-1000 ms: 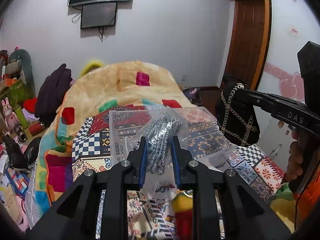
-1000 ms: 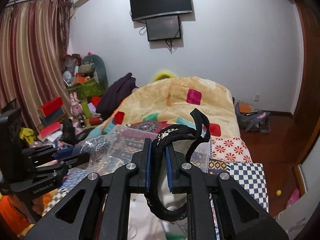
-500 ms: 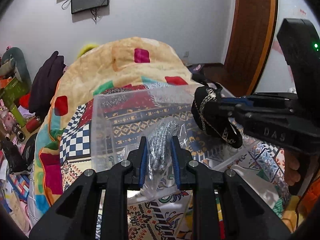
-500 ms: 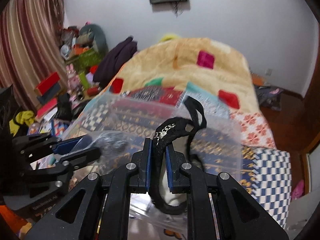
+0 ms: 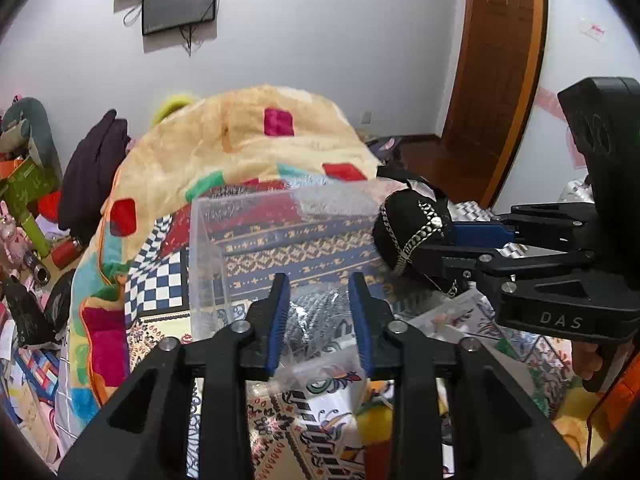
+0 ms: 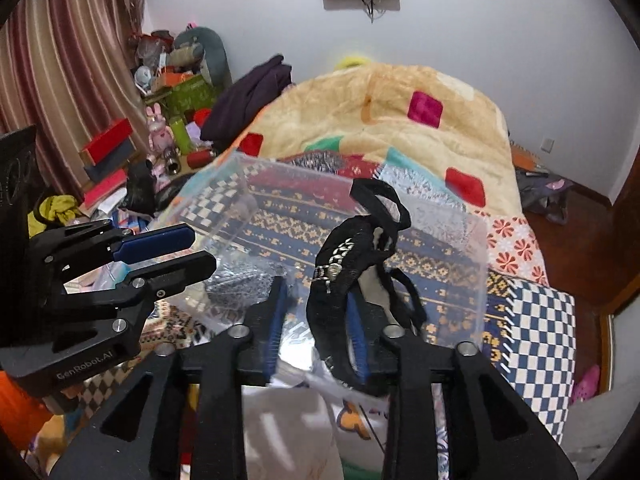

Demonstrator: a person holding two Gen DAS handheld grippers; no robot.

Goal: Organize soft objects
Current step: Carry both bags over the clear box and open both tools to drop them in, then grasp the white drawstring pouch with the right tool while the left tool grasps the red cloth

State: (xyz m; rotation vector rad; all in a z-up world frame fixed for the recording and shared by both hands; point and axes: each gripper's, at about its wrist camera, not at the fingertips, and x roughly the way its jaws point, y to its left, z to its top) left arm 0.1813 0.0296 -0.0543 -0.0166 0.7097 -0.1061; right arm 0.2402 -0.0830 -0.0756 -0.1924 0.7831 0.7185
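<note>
A clear plastic box (image 5: 208, 248) stands on the patterned bed; it also shows in the right wrist view (image 6: 240, 200). My left gripper (image 5: 319, 322) is open, and a clear bag of grey fabric (image 5: 316, 316) lies between its fingers at the box's near edge. That bag shows in the right wrist view (image 6: 236, 286) too. My right gripper (image 6: 316, 324) is open; a black strappy garment with a chain trim (image 6: 344, 256) hangs against its right finger over the box. The garment appears at the right gripper's tips in the left wrist view (image 5: 412, 228).
A yellow patchwork blanket (image 5: 240, 136) is heaped at the bed's far end. Cluttered shelves and boxes (image 6: 120, 152) crowd the left side. A wooden door (image 5: 496, 80) is at the right. A blue-white checked cloth (image 6: 536, 332) covers the bed's right corner.
Both grippers have opened. The grey fabric bag and the black garment have dropped lower toward the clear box, and both grippers have moved closer over it.
</note>
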